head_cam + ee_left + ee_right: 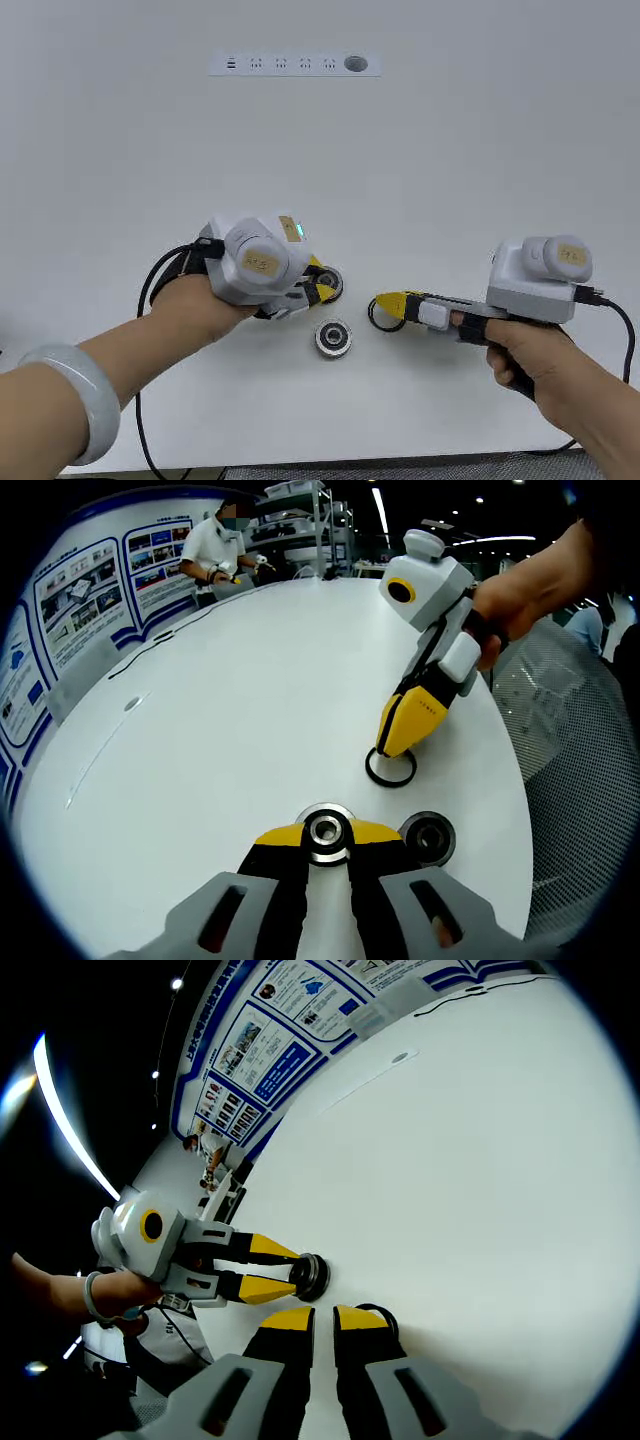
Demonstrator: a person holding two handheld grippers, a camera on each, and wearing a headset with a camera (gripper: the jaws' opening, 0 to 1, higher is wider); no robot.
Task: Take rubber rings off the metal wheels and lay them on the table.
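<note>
Two metal wheels sit near frame centre. The held wheel is clamped between the jaws of the left gripper. The loose wheel lies on the table just below. A rubber ring lies flat, right of centre. The right gripper touches its rim, jaws narrow; whether they pinch it, cannot tell. Right gripper level, pointing left at the held wheel, which is near.

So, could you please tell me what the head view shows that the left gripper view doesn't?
Of the two, the head view adds the power strip and a bracelet. The left gripper view adds wall posters and a person in white. Shared: the left gripper, jaws shut on a metal wheel, a loose wheel, and the right gripper at the rubber ring.
</note>
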